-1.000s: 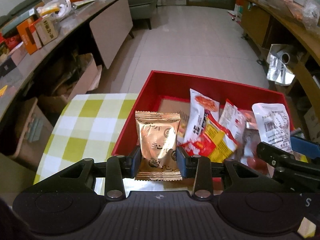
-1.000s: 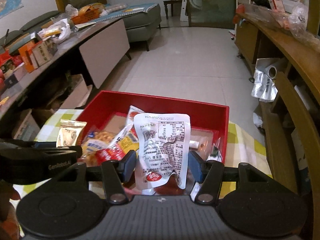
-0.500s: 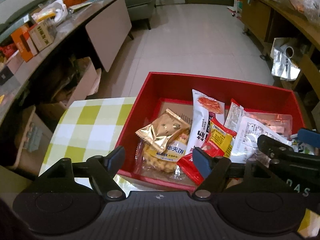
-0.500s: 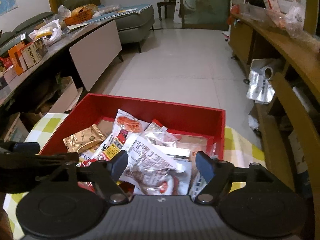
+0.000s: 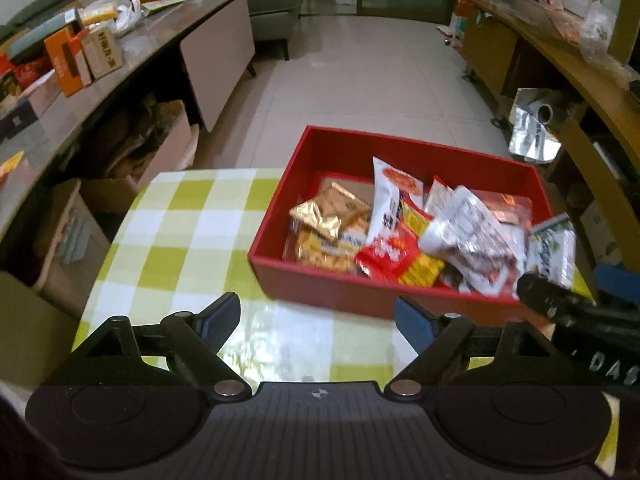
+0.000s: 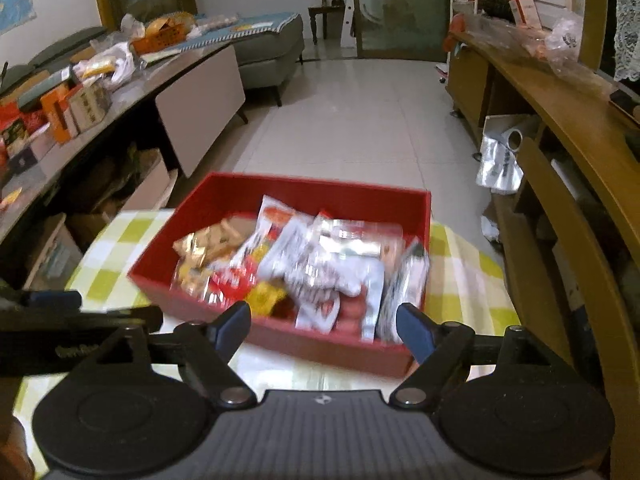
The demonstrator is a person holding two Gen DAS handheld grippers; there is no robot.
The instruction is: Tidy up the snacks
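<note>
"DAS" in white letters on the right gripper (image 5: 600, 360) body, cut off at frame edge — snack packet print too blurred, probably Chinese.

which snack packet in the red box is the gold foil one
The crinkled gold foil packet, at the left end of the red rectangular box, lying on a clear bag of yellow crackers. The packets beside it are white, red and yellow.

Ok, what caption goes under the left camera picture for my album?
Open left tongs hang empty over the checked tablecloth, near a red box full of snack packets.
</note>
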